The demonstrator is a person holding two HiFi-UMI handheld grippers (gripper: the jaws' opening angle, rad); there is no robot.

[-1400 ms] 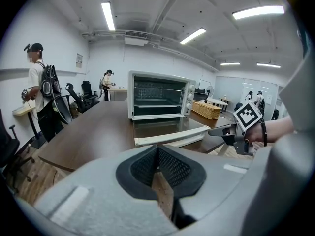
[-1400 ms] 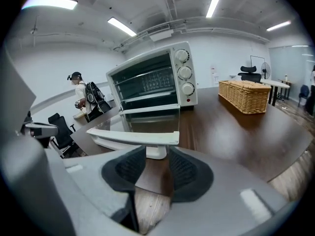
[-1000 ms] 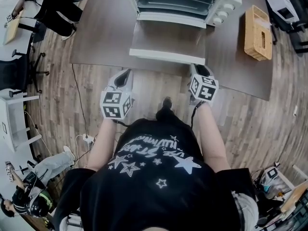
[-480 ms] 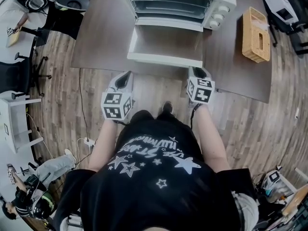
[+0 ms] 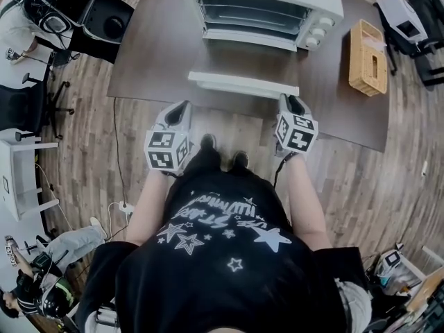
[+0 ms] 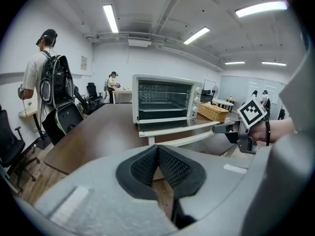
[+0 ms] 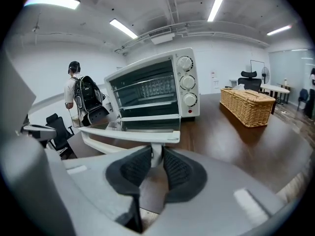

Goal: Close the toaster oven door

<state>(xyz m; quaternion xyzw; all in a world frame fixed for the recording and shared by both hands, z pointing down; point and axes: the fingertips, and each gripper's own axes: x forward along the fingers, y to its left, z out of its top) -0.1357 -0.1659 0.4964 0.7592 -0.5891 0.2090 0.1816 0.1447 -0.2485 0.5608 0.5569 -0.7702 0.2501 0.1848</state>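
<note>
Reaching forward, my right gripper (image 5: 290,103) (image 7: 156,156) is closing on the door handle (image 5: 243,85) (image 7: 128,135), the toaster oven door (image 5: 243,64) lying flat open. My left gripper (image 5: 182,109) (image 6: 157,154) hovers alongside, jaws together, empty; overhead, that grip's hard to see.

Left gripper (image 6: 157,150) with fingers pressed together on nothing; at 12 o'clock a white toaster oven (image 6: 166,100) on the brown desk (image 6: 93,136), door (image 6: 167,127) dropped open; backpack-wearing person (image 6: 42,77) at 10 o'clock.
</note>
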